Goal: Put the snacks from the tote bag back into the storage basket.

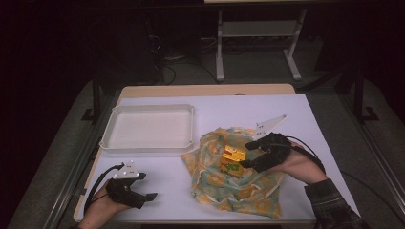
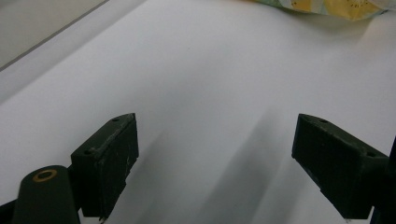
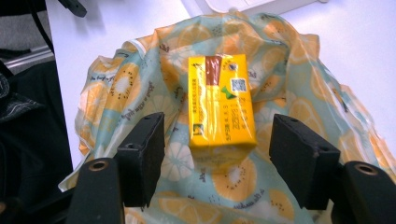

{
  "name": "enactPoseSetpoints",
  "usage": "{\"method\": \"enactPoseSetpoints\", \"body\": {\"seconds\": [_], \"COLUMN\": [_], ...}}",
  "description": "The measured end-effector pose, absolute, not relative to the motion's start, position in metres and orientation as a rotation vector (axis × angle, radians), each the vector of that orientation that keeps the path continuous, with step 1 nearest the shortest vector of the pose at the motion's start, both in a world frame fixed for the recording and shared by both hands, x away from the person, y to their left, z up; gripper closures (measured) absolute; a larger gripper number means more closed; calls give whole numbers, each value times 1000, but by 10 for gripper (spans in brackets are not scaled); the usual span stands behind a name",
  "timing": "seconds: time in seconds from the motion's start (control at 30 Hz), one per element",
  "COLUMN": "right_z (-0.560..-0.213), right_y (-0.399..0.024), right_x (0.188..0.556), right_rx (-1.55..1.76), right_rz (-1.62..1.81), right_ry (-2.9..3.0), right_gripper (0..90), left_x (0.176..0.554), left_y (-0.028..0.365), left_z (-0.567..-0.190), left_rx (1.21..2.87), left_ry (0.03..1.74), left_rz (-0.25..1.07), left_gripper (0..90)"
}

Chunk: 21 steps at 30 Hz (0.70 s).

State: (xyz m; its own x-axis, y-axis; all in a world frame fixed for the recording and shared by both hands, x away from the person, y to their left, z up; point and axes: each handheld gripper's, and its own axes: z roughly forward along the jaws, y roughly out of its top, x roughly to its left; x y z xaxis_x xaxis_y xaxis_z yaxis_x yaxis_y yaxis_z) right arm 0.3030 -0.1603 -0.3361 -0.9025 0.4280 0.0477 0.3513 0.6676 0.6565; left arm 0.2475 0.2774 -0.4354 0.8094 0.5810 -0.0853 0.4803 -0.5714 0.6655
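A yellow wrapped pack lies on a crumpled cloth with an orange-slice print at the middle right of the white table. My right gripper hovers at the cloth from the right, open. In the right gripper view the pack sits on the cloth, its near end between the two pads of the right gripper, with a gap on each side. My left gripper rests near the front left of the table, open and holding nothing. In its own view the left gripper looks over bare white tabletop.
A shallow white tray stands at the back left, just beyond the cloth's left corner. The white sheet covers the table, with its wooden far edge showing. A metal stand is on the floor behind.
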Motion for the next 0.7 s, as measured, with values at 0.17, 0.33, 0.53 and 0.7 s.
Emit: {"method": "enactPoseSetpoints", "body": {"seconds": [0.17,0.33,0.53,0.7], "right_z": [-338,-340,-345,-352], "right_y": [-152,-143,-131,-122], "right_x": [309,316,325,328], "right_rx": [638,603,577,577], "right_rz": [1041,1038,1014,970], "right_ry": [2784,2794,2807,2835], "right_gripper": [344,340,341,341], "left_x": [247,248,247,247], "left_y": [277,277,276,277], "left_z": [-436,-436,-436,-436], "left_rx": [2277,2279,2274,2285], "left_ry": [784,782,787,778], "left_rz": [181,180,173,174], "left_gripper": [141,141,141,141]}}
